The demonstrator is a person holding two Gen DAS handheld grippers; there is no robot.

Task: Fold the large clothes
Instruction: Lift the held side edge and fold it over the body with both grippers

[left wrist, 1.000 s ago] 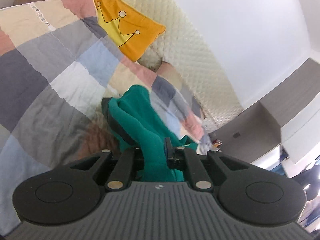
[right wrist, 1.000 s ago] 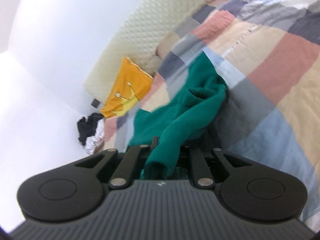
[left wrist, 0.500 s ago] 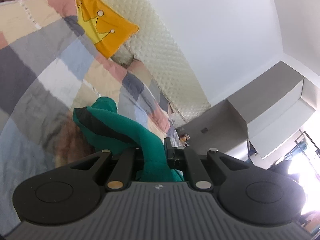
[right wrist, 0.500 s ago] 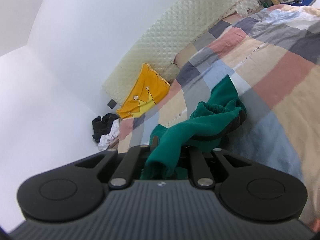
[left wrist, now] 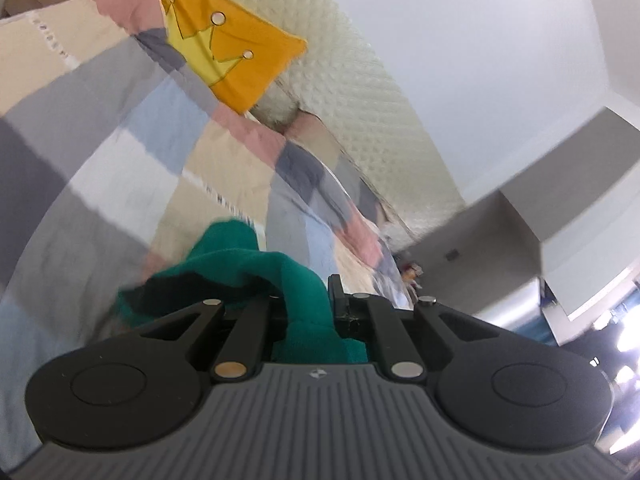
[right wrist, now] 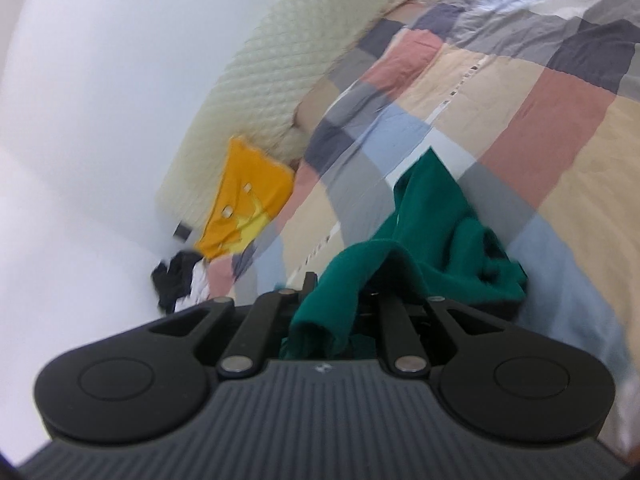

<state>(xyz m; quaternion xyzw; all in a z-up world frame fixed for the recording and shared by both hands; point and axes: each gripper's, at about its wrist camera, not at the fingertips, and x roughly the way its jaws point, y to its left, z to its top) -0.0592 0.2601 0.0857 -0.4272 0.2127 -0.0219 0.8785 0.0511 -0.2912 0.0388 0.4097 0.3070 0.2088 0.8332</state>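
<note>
Below you spreads the patchwork quilt [left wrist: 120, 152], with the cream quilted headboard [right wrist: 272, 80] at its far edge. The yellow crown cushion [left wrist: 228, 52] leans there. Your green garment [right wrist: 432, 236] hangs between both tools, its slack bunched just above the quilt. Your left gripper [left wrist: 306, 300] is clamped on one green fold; your right gripper [right wrist: 340, 296] pinches another.

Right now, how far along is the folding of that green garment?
Early. Done: both grippers have a hold, the left gripper and right gripper each pinching the green garment. In hand: it hangs bunched above the patchwork quilt. Left: spreading it flat and every fold.
</note>
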